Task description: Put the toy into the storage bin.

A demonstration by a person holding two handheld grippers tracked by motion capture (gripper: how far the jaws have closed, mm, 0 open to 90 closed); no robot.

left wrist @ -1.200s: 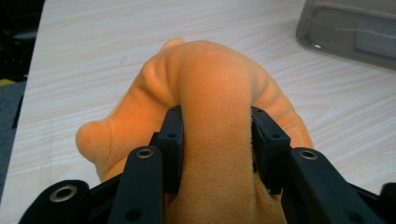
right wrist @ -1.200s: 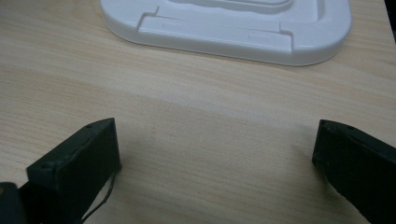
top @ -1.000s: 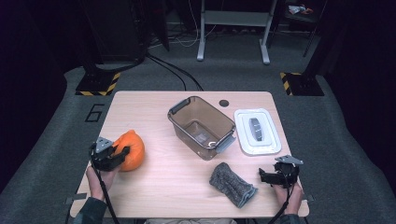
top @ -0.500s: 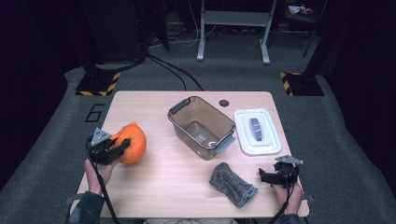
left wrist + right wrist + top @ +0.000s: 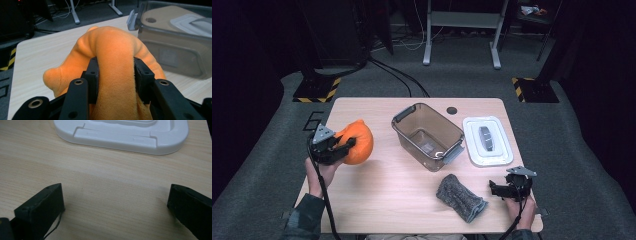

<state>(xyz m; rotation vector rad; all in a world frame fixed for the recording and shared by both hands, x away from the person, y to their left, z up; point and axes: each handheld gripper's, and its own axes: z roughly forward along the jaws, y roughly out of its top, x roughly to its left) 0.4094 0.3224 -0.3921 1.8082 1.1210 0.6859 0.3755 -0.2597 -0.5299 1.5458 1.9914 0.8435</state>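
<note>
left gripper is clamped on the orange plush toy, left of the open bin, probably headed inside. right gripper idles, jaws apart, holding nothing.

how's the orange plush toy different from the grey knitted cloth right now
The orange plush toy is bright, rounded and bulky; the grey knitted cloth is dull, flat and oblong. The toy is clamped between the left gripper's fingers near the wooden table's left edge; the cloth lies loose at the front of the table, untouched, beside the open right gripper. Both are soft fabric things outside the clear plastic bin.
</note>
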